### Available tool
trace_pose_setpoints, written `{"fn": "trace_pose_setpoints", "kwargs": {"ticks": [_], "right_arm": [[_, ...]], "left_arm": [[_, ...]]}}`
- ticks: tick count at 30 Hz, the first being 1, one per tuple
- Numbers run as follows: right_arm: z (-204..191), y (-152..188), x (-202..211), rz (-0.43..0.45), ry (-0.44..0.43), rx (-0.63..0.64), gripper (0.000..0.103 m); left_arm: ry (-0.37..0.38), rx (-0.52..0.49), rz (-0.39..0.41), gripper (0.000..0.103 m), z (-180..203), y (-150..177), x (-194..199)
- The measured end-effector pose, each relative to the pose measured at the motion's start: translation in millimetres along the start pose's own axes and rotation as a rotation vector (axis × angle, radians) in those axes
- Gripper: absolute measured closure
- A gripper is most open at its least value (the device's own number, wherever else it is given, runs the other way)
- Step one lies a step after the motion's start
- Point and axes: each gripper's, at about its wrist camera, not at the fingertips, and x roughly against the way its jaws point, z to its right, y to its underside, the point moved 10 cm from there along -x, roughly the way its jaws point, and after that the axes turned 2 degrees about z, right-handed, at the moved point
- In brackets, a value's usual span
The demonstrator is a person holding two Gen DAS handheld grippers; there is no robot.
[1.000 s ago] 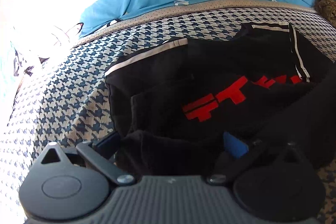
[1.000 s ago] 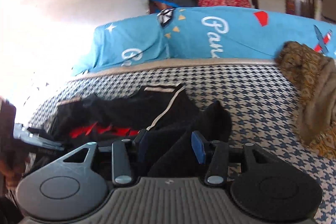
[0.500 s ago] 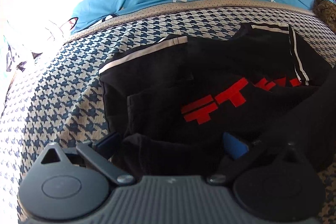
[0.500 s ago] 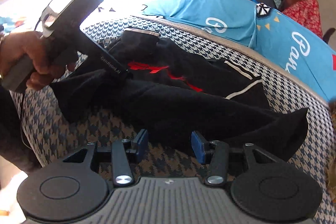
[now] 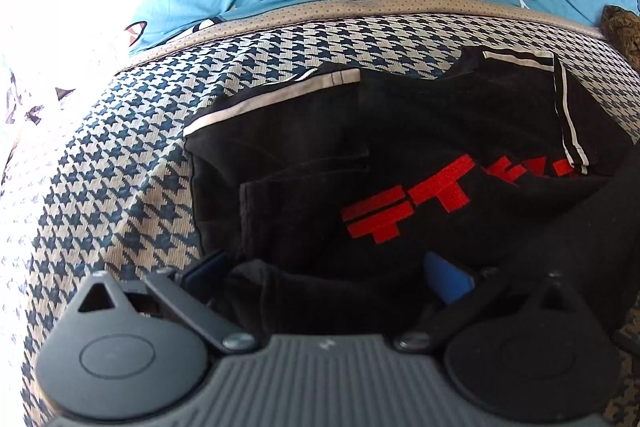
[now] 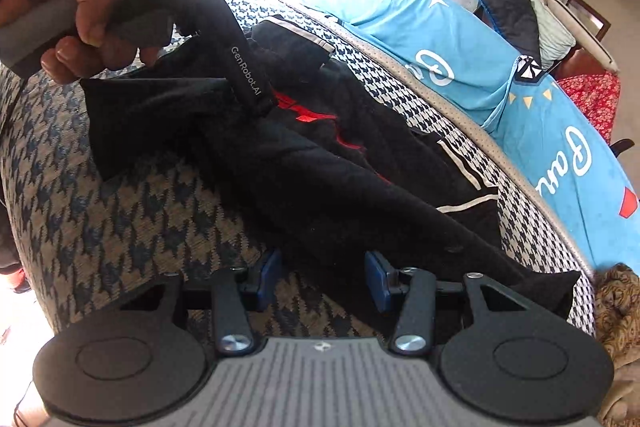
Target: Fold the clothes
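White "GenRobot.AI" lettering marks left hand-held gripper [image 6: 264,107].

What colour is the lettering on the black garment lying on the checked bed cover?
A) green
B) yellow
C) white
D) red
D: the black garment on the checked bed cover carries blocky red lettering, also glimpsed in the right wrist view.

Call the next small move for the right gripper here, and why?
Probably ease the right gripper forward and close on the black garment's near folded edge. Its blue pads stand apart with only a strip of cloth and the houndstooth bed cover between them, nothing pinched. The left gripper has black cloth bunched between its fingers, apparently holding the other end, so a second hold would allow the fold.
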Motion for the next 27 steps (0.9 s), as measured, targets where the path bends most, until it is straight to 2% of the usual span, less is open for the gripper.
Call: {"fn": "trace_pose_setpoints", "kwargs": {"ticks": [3, 5, 7, 10, 15, 20, 25, 27], "right_arm": [[-0.2, -2.2, -2.5, 0.002, -0.008, -0.001, 0.059], [-0.6, -4.3, -3.4, 0.004, -0.024, -0.014, 0.072], [-0.4, -6.5, -3.0, 0.01, -0.037, -0.029, 0.09], [1.7, -10.1, 0.2, 0.028, -0.047, -0.058, 0.099], [14.2, -16.9, 11.8, 0.066, -0.066, -0.174, 0.1], [22.5, -24.6, 33.7, 0.121, -0.086, -0.288, 0.1], [24.4, -28.0, 46.0, 0.149, -0.071, -0.34, 0.1], [26.6, -29.8, 48.5, 0.162, -0.074, -0.369, 0.1]], "left_arm": [[0.004, 0.002, 0.0, 0.0, 0.2, -0.3, 0.6], [0.006, 0.003, 0.001, 0.0, 0.2, -0.3, 1.2], [0.009, 0.004, 0.002, 0.0, 0.1, -0.3, 1.8], [0.018, 0.015, 0.009, 0.0, -1.2, -0.5, 4.5], [0.057, 0.058, 0.042, 0.0, -6.9, -1.8, 18.5], [0.113, 0.121, 0.102, 0.0, -17.2, 1.6, 50.3], [0.177, 0.17, 0.175, 0.0, -25.3, 17.9, 90.2], [0.191, 0.152, 0.193, 0.0, -20.4, 29.3, 103.0]]}}
